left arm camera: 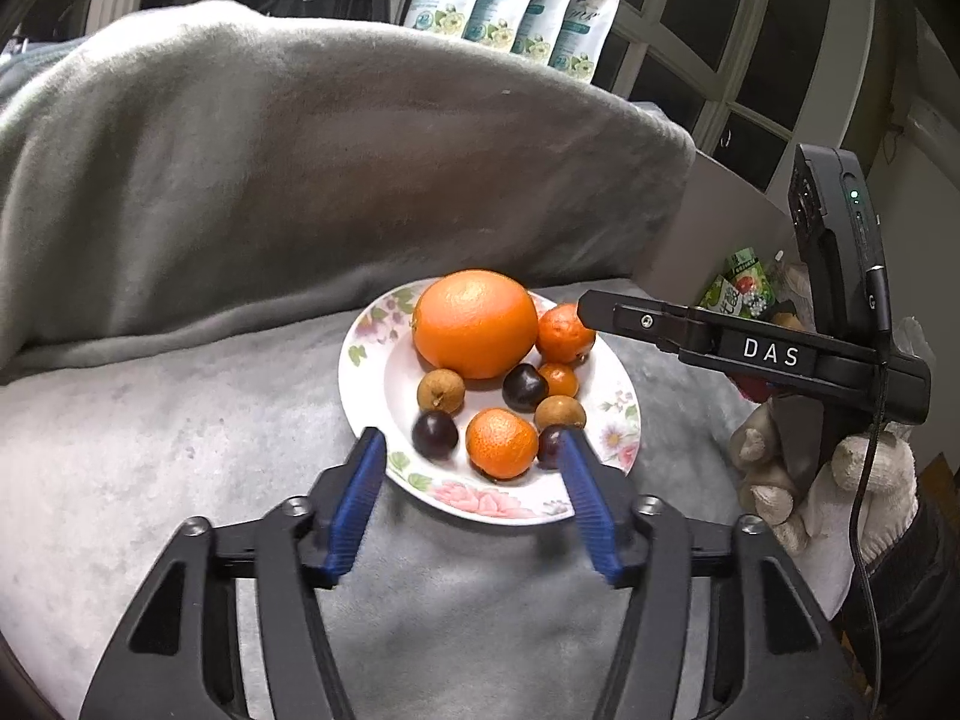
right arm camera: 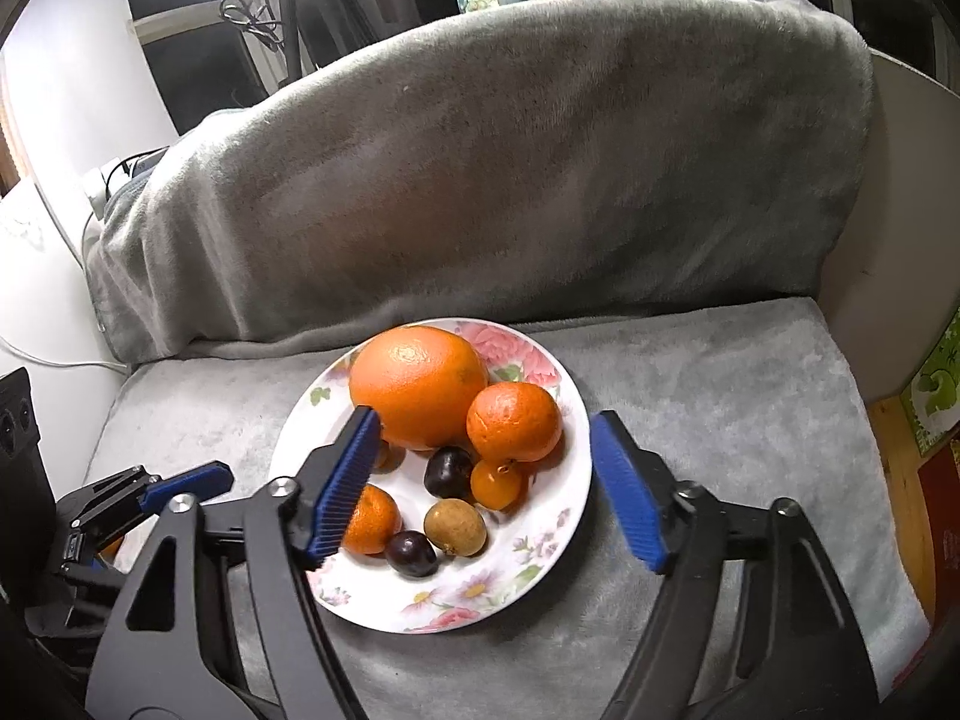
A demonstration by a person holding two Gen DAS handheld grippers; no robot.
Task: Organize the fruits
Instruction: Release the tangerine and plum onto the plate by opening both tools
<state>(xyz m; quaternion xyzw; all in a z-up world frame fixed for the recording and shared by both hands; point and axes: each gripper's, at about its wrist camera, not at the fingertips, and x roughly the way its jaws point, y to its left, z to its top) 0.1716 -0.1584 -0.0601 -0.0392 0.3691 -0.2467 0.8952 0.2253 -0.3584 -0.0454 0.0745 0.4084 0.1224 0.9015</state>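
1. A floral plate (left arm camera: 618,396) is seen resting on a grey blanket-covered seat (left arm camera: 150,420), directly ahead of and below both tools.
2. On the plate are gathered a large orange (left arm camera: 475,323), two mandarins (left arm camera: 501,443), a small kumquat (left arm camera: 559,379), brown longans (left arm camera: 441,390) and dark plums (left arm camera: 524,386).
3. The left tool (left arm camera: 471,483) is held with its blue pads spread apart and nothing between them; the near rim of the plate lies just beyond its tips, and the closer mandarin sits straight ahead between the pad lines.
4. The right tool (right arm camera: 486,483) is likewise held wide, gripping nothing, hovering over the plate with the fruit showing in its gap.
5. No fruit is seen off the plate, so the sorting is judged complete or nearly so.
6. If any fruit is to be moved, the near mandarin is judged best placed for the left tool; being round, it offers no long axis to align with.
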